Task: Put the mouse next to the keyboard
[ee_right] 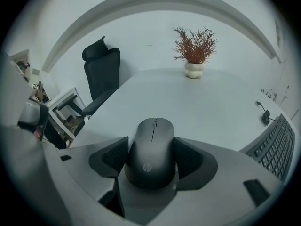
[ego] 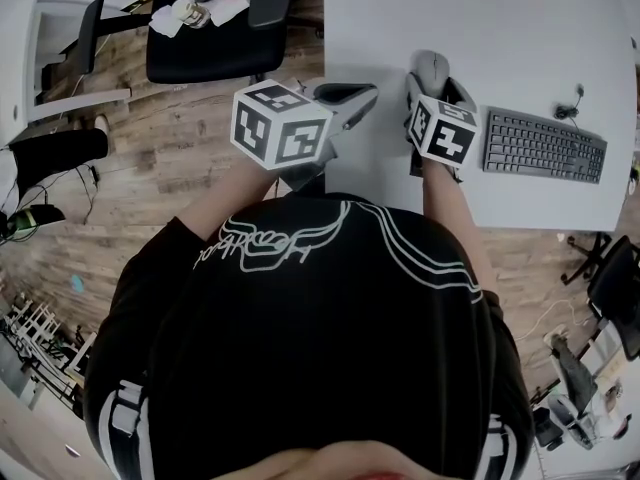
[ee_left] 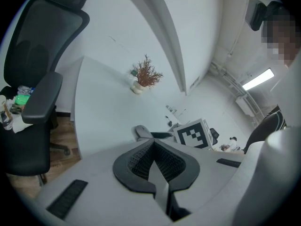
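Note:
A dark grey mouse (ee_right: 151, 152) sits between the pads of my right gripper (ee_right: 151, 158), which is shut on its sides. In the head view the mouse (ego: 432, 69) sticks out beyond the right gripper (ego: 433, 85) over the white table (ego: 490, 18). The black keyboard (ego: 544, 146) lies to the right of it, apart from it; the keyboard (ee_right: 278, 146) shows at the right edge of the right gripper view. My left gripper (ee_left: 154, 160) is shut with nothing in it, held at the table's left edge (ego: 350, 98). From the left gripper view the mouse (ee_left: 142, 132) shows beyond the jaws.
A small potted plant (ee_right: 194, 52) stands at the table's far side. A black office chair (ego: 205, 28) with clutter on its seat stands left of the table on the wooden floor. A cable (ego: 570, 106) lies behind the keyboard.

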{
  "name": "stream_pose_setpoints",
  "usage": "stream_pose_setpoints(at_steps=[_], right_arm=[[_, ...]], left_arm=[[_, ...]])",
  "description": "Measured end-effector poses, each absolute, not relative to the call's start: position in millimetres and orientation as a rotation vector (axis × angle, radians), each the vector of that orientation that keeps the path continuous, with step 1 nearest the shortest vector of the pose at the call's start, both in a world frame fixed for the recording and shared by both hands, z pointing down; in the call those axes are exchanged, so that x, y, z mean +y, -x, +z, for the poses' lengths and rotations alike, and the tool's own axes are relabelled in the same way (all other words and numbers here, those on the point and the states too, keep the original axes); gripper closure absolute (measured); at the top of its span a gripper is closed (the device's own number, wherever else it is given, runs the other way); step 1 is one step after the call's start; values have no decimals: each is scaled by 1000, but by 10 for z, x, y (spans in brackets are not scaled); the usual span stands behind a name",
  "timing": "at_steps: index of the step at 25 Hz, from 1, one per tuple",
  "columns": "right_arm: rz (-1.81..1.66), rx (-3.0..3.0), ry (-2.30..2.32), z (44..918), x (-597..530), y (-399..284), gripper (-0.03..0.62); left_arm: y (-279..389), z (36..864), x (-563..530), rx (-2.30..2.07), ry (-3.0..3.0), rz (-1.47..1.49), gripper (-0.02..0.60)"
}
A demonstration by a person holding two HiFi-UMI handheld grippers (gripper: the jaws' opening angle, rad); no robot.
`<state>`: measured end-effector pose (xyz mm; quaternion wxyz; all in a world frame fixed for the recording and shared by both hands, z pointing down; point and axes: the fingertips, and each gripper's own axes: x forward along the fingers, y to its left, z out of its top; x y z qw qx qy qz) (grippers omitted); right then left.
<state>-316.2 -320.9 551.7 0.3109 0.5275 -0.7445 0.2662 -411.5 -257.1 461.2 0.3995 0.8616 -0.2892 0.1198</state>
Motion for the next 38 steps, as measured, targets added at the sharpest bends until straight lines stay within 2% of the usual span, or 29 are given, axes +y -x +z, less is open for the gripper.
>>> stream_pose_setpoints(at_steps=[17,29,38], right_arm=[[692,-2017,-1341,5497,-3193,3129,327],[640,-2142,-1294,5179,-3253,3053,327],[602,-2259,-1276,4587,-3058,2366,327]], left_arm=[[4146,4581,-2538,-817,-2157,281,575],[4053,4441,-2490,-948,-2145,249,575],[3351,4066,-2320,-1020,-2169,220,575]])
